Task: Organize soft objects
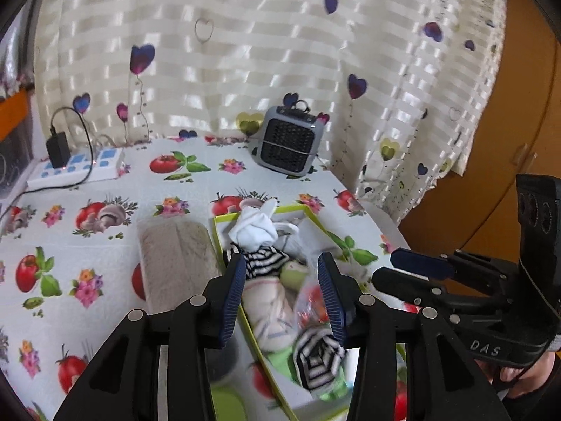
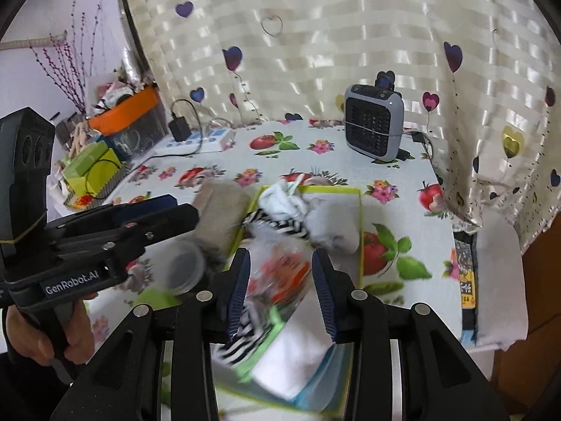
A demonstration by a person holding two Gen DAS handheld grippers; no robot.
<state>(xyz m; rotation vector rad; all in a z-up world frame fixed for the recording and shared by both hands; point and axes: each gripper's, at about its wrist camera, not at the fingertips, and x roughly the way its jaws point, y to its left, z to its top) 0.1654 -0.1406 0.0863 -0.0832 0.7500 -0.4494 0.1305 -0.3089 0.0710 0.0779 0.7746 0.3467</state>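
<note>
The socks [image 1: 270, 266] lay piled in the box [image 1: 317, 219] on the table [image 1: 105, 252]. Both the left gripper [image 1: 284, 294] and the right gripper [image 2: 280, 287] hung above them, jaws apart and holding nothing.

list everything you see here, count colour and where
box: one, lime-edged, middle of table, holding the soft things
white socks: one bundle, far end of box
striped socks: two bundles, black and white, in box
towel: one, beige, left of box
heater: one, grey, back of table
power strip: one, white and blue, back left
tablecloth: one, white with tomatoes
curtain: one, cream with hearts, behind
left hand-held gripper: black, blue pads, open above box
right hand-held gripper: same, open
</note>
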